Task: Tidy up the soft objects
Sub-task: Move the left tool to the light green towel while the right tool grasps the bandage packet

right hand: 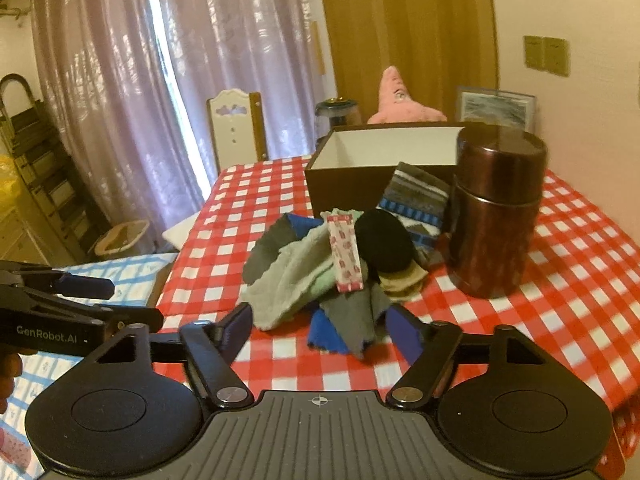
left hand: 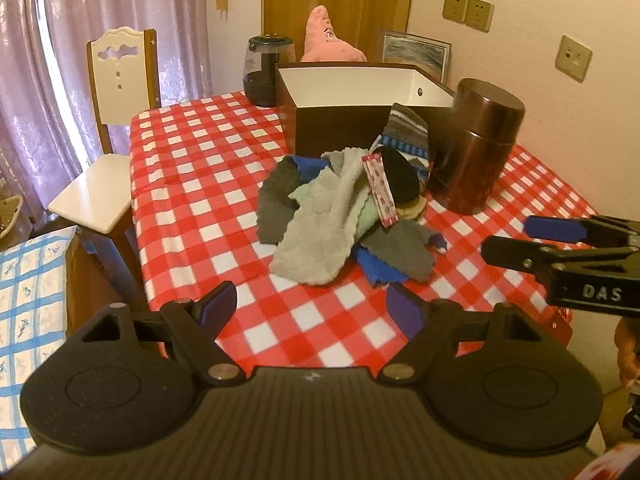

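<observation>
A pile of soft cloths and socks [left hand: 340, 204] lies in the middle of the red checked tablecloth [left hand: 192, 168]. It holds a pale grey towel [left hand: 320, 236], blue and dark grey cloths, a black sock [left hand: 400, 178], a striped sock [left hand: 404, 132] and a pink-patterned strip [left hand: 380, 188]. Behind it stands an open brown box [left hand: 332, 128], white inside. My left gripper [left hand: 312, 300] hangs open just short of the pile's near edge. My right gripper [right hand: 320, 324] is open too; the near corners of the blue and grey cloths [right hand: 344, 336] show between its fingertips, untouched.
A tall brown metal canister [left hand: 476, 148] stands right of the pile, touching the striped sock. A pink plush [left hand: 324, 40] and a dark jar [left hand: 266, 72] sit behind the box. A white chair [left hand: 116, 80] stands at the table's left edge.
</observation>
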The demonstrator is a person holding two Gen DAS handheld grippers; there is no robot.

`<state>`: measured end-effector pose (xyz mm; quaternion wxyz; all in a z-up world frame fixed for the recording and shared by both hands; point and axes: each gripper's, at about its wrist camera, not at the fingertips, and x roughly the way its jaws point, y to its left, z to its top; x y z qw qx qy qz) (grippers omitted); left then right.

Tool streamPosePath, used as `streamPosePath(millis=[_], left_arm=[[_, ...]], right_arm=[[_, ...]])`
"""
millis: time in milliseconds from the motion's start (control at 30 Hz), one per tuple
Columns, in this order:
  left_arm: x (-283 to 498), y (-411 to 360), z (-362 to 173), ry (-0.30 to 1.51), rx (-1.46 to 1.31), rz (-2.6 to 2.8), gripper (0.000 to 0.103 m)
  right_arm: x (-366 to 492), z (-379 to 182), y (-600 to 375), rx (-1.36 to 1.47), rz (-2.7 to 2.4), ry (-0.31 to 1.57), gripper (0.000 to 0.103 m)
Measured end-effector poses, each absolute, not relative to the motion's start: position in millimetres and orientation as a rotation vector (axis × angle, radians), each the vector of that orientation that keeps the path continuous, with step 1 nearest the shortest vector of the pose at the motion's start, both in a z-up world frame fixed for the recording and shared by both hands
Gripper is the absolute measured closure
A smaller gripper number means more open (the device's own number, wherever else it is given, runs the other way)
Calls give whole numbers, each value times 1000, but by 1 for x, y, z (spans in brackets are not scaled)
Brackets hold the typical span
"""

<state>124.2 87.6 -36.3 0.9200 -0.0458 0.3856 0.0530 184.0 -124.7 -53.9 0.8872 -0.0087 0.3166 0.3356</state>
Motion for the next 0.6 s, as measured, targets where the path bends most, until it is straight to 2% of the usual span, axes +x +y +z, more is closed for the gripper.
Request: streamPosePath(millis=[167,600], left_arm=[[164,85,-44,801,-104,137,23],[236,86,-78,874,-149,245,26]], right_arm=[[232,-67,-113,-48,753,692,46],[326,-111,-79,-99,900,785,52]])
